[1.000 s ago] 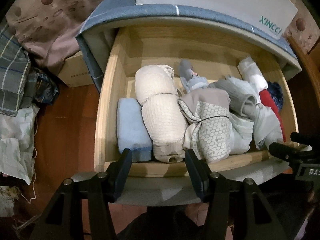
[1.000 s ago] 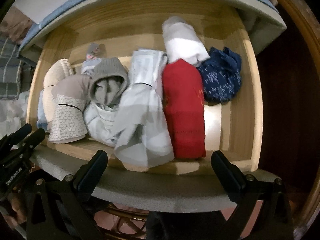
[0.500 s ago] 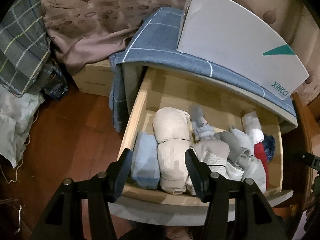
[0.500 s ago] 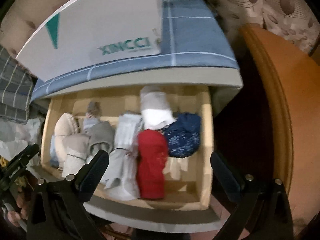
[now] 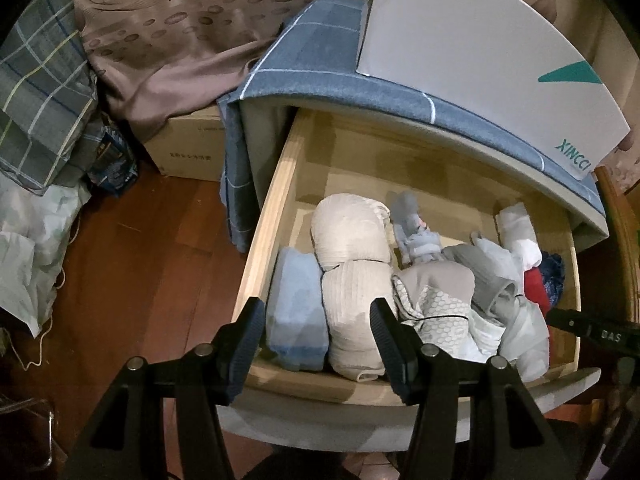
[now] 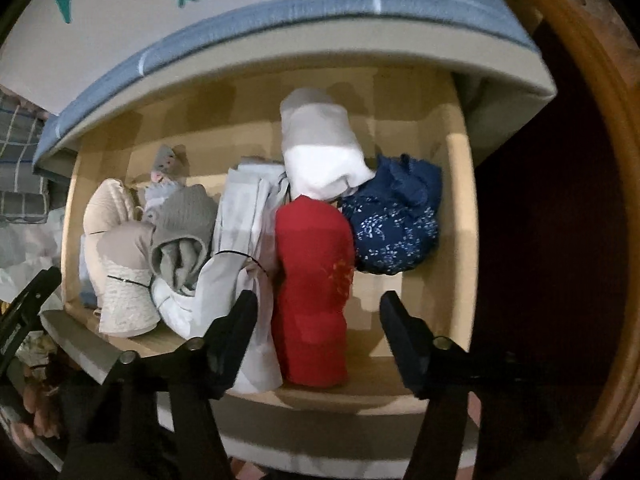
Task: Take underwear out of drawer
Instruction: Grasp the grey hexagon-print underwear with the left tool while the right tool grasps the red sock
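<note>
The wooden drawer (image 5: 267, 236) (image 6: 464, 216) stands pulled out, packed with rolled underwear. My left gripper (image 5: 318, 332) hovers open above its front left corner, its fingers framing a light blue roll (image 5: 296, 304) and a cream ribbed roll (image 5: 352, 312) without touching them. My right gripper (image 6: 318, 320) hangs over the front right, pointing down, its jaws closing. A red roll (image 6: 312, 276) lies between them in that view, with a gap still showing at the right finger (image 6: 400, 332). A navy patterned piece (image 6: 396, 220) and a white-and-grey roll (image 6: 320, 148) lie behind it.
A white XINCCI box (image 5: 480, 52) sits on the blue checked cloth (image 5: 320, 64) covering the cabinet top. A cardboard box (image 5: 188, 148), piled bedding and bags (image 5: 36, 220) crowd the wooden floor at left. A wooden frame (image 6: 580, 120) curves along the right.
The right gripper's jaws have narrowed markedly and it has come in closer over the red roll. The left gripper has drawn back a little, so more of the cabinet top shows.
</note>
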Demonstrator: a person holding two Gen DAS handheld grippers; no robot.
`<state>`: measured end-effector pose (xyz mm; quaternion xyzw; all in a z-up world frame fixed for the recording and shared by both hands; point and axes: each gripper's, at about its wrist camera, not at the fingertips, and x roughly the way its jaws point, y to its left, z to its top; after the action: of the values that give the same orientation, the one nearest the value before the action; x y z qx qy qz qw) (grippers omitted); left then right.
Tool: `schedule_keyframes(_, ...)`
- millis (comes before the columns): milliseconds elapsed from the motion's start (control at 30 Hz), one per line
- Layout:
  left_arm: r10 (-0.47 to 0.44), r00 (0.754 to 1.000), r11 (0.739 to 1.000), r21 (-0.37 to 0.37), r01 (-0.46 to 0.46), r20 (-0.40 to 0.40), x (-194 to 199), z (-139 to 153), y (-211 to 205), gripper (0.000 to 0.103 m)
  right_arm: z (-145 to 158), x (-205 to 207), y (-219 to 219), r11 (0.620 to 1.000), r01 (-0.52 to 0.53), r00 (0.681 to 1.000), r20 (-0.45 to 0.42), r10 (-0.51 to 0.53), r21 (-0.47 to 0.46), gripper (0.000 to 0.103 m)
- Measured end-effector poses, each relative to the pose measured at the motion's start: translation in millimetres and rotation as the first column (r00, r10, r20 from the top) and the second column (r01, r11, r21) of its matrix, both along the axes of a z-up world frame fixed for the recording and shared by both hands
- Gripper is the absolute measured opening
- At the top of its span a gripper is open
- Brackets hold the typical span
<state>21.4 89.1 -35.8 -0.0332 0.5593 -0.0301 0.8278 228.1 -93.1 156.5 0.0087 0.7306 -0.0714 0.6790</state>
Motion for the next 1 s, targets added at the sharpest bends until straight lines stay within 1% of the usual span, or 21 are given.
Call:
schedule_keyframes(67,0.007,1.000,1.000,-0.006,-0.007,-0.005,2,-1,3,0.056,-7,1,-1,1.000,0.014,1.000,-0.013,-0.014,0.003,0.053)
schedule_keyframes(167,0.015,1.000,1.000,-0.008,-0.015,-0.010,4,-1,9,0.056,-18,1,-3,0.999,0.044,0.998,-0.035,-0.044,0.019,0.051)
schedule_keyframes(233,0.019,1.000,1.000,-0.003,-0.020,-0.012,6,-2,12,0.056,-26,0,-4,0.998,0.059,0.997,-0.054,-0.058,0.023,0.046)
schedule_keyframes(267,0.020,1.000,1.000,-0.003,-0.020,-0.014,7,-2,12,0.056,-29,0,-4,0.998,0.060,0.997,-0.059,-0.059,0.025,0.041)
schedule_keyframes(400,0.021,0.999,1.000,0.000,-0.021,-0.026,10,-6,15,0.056,-42,1,-3,0.998,0.056,0.995,-0.081,-0.055,0.009,0.041)
schedule_keyframes(567,0.014,0.999,1.000,0.008,-0.014,-0.041,14,-8,17,0.056,-51,0,-4,0.998,0.055,0.994,-0.096,-0.054,0.010,0.041)
schedule_keyframes(833,0.002,0.997,1.000,-0.021,-0.003,-0.082,23,-8,20,0.056,-58,-9,-13,0.996,0.082,0.990,-0.114,-0.077,0.045,0.043)
schedule_keyframes(900,-0.004,0.995,1.000,-0.021,0.002,-0.097,26,-7,19,0.056,-55,-12,-15,0.995,0.087,0.991,-0.103,-0.081,0.047,0.040)
schedule_keyframes(1000,-0.010,0.994,1.000,-0.020,0.008,-0.108,28,-7,16,0.056,-49,-18,-22,0.993,0.108,0.991,-0.084,-0.103,0.055,0.031)
